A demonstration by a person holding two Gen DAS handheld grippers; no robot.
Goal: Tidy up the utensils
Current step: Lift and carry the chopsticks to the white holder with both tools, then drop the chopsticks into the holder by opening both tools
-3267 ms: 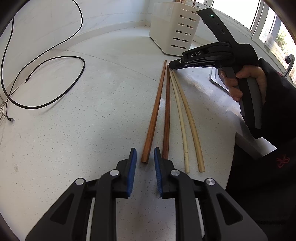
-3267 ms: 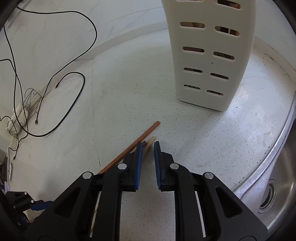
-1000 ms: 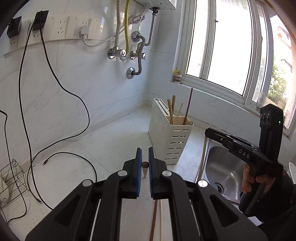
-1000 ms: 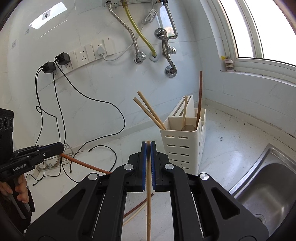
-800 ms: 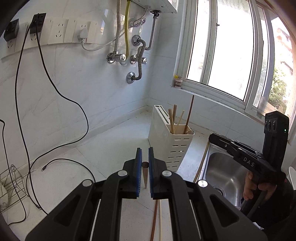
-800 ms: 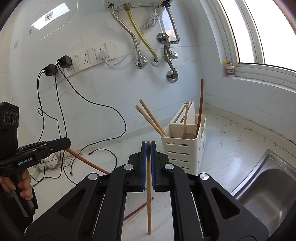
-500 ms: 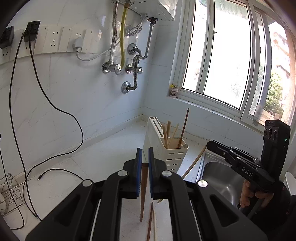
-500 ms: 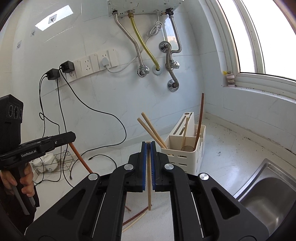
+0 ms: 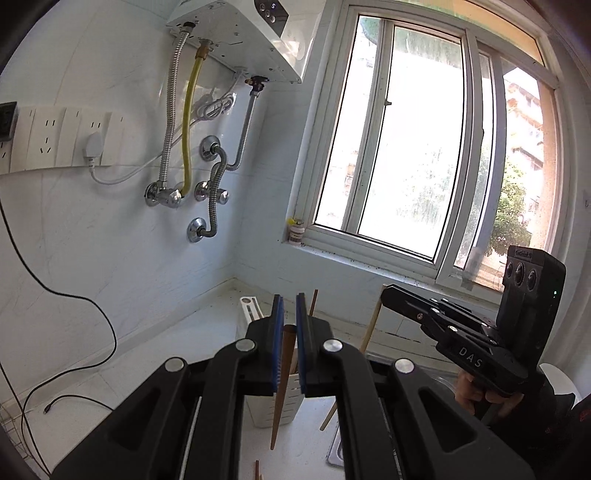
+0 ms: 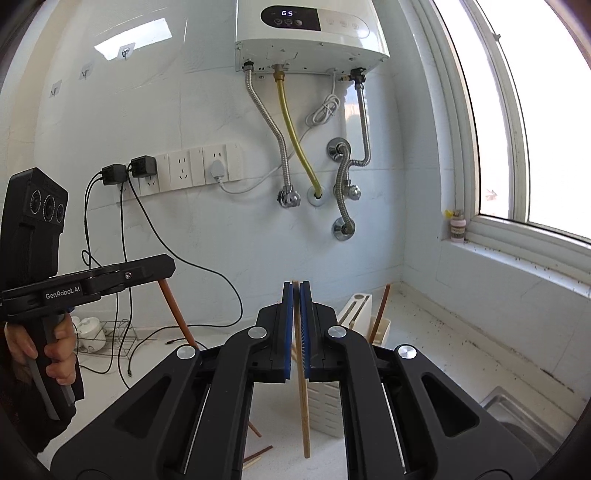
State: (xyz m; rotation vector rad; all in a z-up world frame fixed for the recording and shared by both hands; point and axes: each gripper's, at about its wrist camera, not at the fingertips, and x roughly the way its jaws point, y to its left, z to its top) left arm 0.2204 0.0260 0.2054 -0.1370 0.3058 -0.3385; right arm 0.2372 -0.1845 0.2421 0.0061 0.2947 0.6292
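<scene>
my left gripper (image 9: pixel 289 325), black with blue pads, is clamped on a dark reddish-brown wooden chopstick (image 9: pixel 282 384) near its thick end, and the stick hangs almost straight down in front of the white slotted plastic utensil holder (image 9: pixel 271 406), its tip clear of the white speckled countertop (image 9: pixel 177 350). my right gripper (image 10: pixel 296 314) is pinched on a pale bamboo chopstick (image 10: pixel 303 410), which also hangs nearly upright, just in front of the holder. in the left view the right gripper sits to the right of the holder, a hand (image 9: pixel 476 391) wrapped round its grip, with the pale stick slanting down from its tip. in the right view the left gripper sits well left of the holder, the brown stick angling down below it. the holder stands on the countertop near the corner under the window (image 9: pixel 424 155), and one brown chopstick (image 10: pixel 380 310) stands up out of it. two more chopstick ends (image 10: pixel 258 453) lie on the countertop in front of the holder. the steel sink (image 10: pixel 524 413) is to the holder's right. above the holder, a white wall-mounted water heater (image 10: pixel 310 33) hangs with its hoses.
</scene>
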